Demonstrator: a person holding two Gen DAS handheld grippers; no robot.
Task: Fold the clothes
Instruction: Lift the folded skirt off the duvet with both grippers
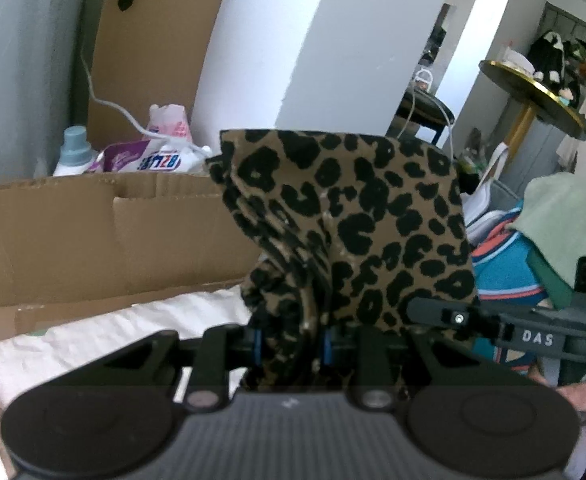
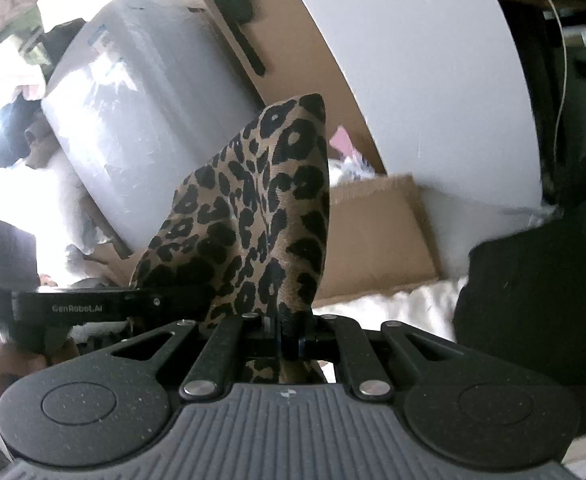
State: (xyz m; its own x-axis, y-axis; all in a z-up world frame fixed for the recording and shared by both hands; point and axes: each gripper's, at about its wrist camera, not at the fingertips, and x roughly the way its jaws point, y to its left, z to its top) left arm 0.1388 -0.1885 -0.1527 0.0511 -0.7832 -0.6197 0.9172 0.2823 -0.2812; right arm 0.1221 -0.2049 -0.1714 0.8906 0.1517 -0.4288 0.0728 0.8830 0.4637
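The leopard-print cloth (image 1: 345,216) is off the bed and hangs in the air, pinched at two places: a thick bunched fold of it sits between the fingers of the left claw (image 1: 291,346), which is clamped on that bundle with its jaws part way apart because of the bulk, while a thin edge of the same cloth (image 2: 253,216) is nipped in the right claw (image 2: 293,338), whose jaws are almost fully together on it. From each claw the cloth stands up and forward, so it blocks much of what lies ahead; in the left view the right claw's dark body (image 1: 533,332) shows just to the right of the cloth, very near, so the two grips are close together and the piece is crumpled, not spread. This looks like the lift-and-open step of folding: the garment is picked up but not yet stretched flat. The next move probably calls for drawing the two claws apart to pull the held edge taut, letting the bunch in the left claw fall open, then lowering the cloth onto the white bedding (image 1: 105,332) below and in front of the claws. Beyond the cloth stand a cardboard box (image 1: 93,232) with bottles and packets, and to the right a heap of other clothes (image 1: 505,272), which should be kept clear of the hanging piece.
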